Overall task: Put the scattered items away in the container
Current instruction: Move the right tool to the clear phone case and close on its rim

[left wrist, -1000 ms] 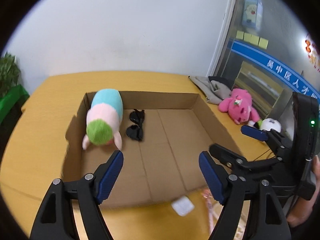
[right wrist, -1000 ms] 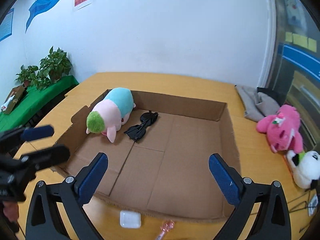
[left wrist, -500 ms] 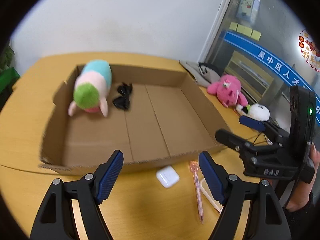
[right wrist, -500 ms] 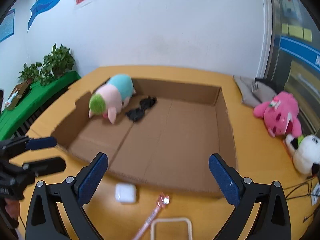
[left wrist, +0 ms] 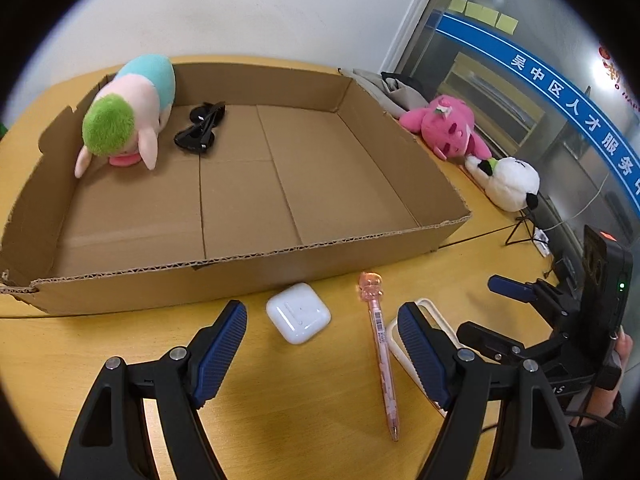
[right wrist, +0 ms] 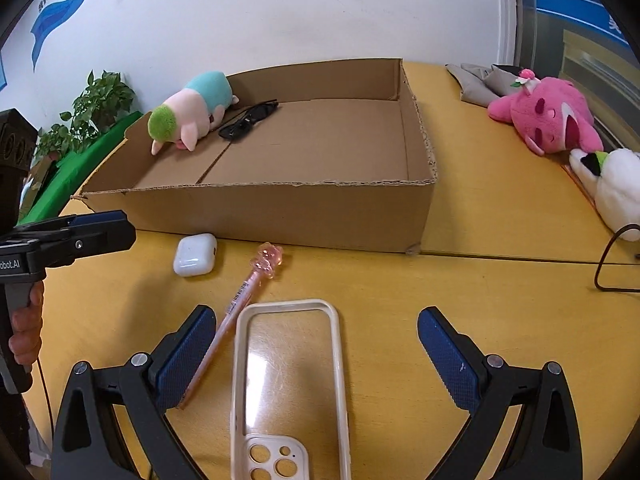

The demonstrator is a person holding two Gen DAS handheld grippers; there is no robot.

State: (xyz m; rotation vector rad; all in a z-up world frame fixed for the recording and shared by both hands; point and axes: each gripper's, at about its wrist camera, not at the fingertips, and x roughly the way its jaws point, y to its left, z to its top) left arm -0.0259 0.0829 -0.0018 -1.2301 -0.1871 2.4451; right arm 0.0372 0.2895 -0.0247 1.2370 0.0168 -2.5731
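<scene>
A shallow cardboard box (left wrist: 224,276) (right wrist: 280,216) lies on the yellow table, holding a pastel plush pig (left wrist: 128,108) (right wrist: 192,112) and black sunglasses (left wrist: 202,130) (right wrist: 248,120). In front of the box lie a white earbud case (left wrist: 298,312) (right wrist: 195,254), a pink pen (left wrist: 380,340) (right wrist: 248,292) and a clear phone case (right wrist: 288,380) (left wrist: 416,336). My left gripper (left wrist: 322,344) stands open above the earbud case. My right gripper (right wrist: 316,356) is open over the phone case, empty.
A pink plush (left wrist: 448,128) (right wrist: 548,116) and a white panda plush (left wrist: 508,184) (right wrist: 612,188) lie at the table's right side beside grey cloth (right wrist: 476,80). A black cable (right wrist: 616,256) loops near the right edge. Potted plants (right wrist: 96,108) stand at left.
Both grippers have dropped and pulled back from over the box to the table in front of it. The earbud case, pen and phone case have come into view between the fingers.
</scene>
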